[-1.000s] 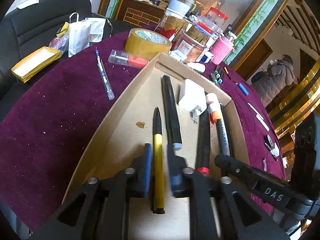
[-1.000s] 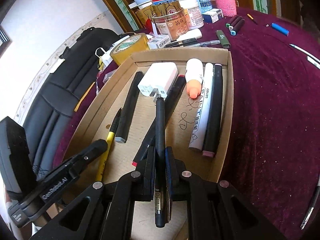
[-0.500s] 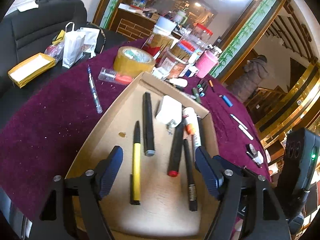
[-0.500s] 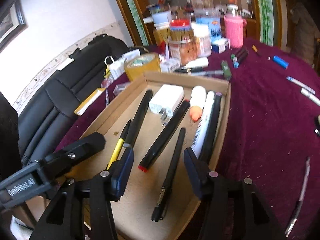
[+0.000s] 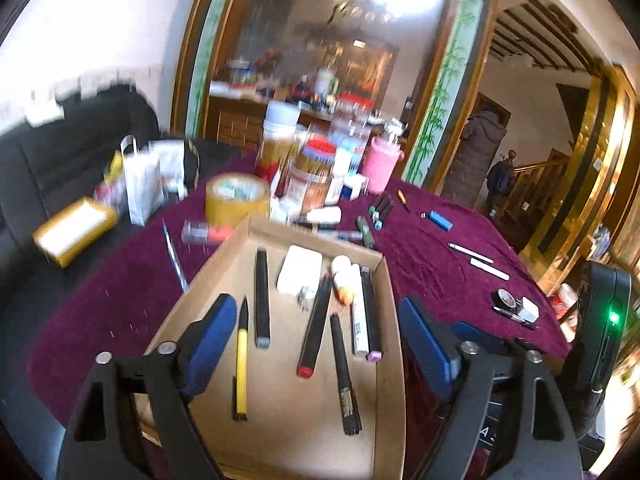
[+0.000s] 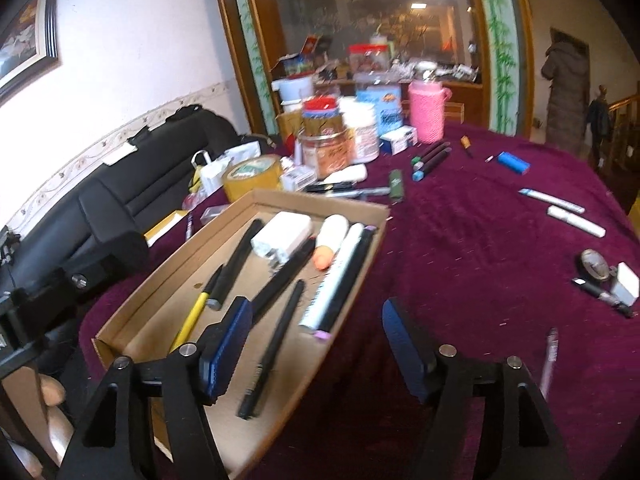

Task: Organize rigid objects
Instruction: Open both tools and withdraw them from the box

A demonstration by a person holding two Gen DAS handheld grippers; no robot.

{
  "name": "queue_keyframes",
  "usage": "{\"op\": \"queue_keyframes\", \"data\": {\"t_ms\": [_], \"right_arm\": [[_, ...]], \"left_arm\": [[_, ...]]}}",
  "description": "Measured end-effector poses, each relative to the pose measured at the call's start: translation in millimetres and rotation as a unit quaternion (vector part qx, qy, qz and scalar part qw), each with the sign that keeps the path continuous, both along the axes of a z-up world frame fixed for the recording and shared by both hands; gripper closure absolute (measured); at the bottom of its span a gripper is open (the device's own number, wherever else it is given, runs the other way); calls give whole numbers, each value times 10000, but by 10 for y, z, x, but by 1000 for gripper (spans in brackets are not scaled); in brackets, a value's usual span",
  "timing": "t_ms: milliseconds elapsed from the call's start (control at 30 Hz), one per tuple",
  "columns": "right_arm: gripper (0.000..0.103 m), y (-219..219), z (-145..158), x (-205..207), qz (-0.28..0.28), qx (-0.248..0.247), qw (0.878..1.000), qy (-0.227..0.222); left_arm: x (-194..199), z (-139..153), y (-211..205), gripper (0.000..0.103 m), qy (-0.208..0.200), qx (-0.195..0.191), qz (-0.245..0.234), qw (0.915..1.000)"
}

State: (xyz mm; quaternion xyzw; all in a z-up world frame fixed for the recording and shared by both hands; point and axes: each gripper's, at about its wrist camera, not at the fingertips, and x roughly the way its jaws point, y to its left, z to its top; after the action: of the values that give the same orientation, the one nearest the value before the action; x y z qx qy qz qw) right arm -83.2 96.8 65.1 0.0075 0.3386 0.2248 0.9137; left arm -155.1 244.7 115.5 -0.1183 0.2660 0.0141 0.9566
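Note:
A shallow cardboard tray (image 5: 392, 320) (image 6: 132, 308) lies on the purple cloth. In it lie a yellow pen (image 5: 241, 364) (image 6: 190, 318), several black markers, a black pen (image 5: 344, 376) (image 6: 276, 344), a white charger (image 5: 300, 269) (image 6: 282, 234) and a white and orange tube (image 6: 330, 240). My left gripper (image 5: 320, 348) is open and empty above the tray's near end. My right gripper (image 6: 316, 348) is open and empty over the tray's right edge.
Loose on the cloth are markers (image 6: 430, 158), a blue lighter (image 6: 513, 162), white pens (image 6: 568, 212), a pen (image 6: 549, 354) and small items (image 6: 608, 276). Jars, a pink cup (image 6: 426, 110) and a tape roll (image 6: 252, 176) crowd the far side. A black chair (image 6: 132, 204) stands left.
Both grippers let go of their pens, opened wide and drew back and up. The yellow pen and the black pen now lie in the tray.

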Motion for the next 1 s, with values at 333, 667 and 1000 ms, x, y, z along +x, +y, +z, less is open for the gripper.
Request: {"op": "queue_keyframes", "data": {"t_ms": [333, 667, 1000], "right_arm": [[19, -389, 83, -121, -613, -104, 9961, -618], [13, -609, 123, -144, -1120, -451, 9883, -933], [11, -665, 118, -145, -1357, -777, 9824, -1026]], "left_arm": [[-165, 205, -401, 10, -611, 825, 133, 9946], [-102, 122, -573, 10, -377, 876, 38, 9954], [-74, 74, -681, 10, -285, 1046, 5, 9941]]}}
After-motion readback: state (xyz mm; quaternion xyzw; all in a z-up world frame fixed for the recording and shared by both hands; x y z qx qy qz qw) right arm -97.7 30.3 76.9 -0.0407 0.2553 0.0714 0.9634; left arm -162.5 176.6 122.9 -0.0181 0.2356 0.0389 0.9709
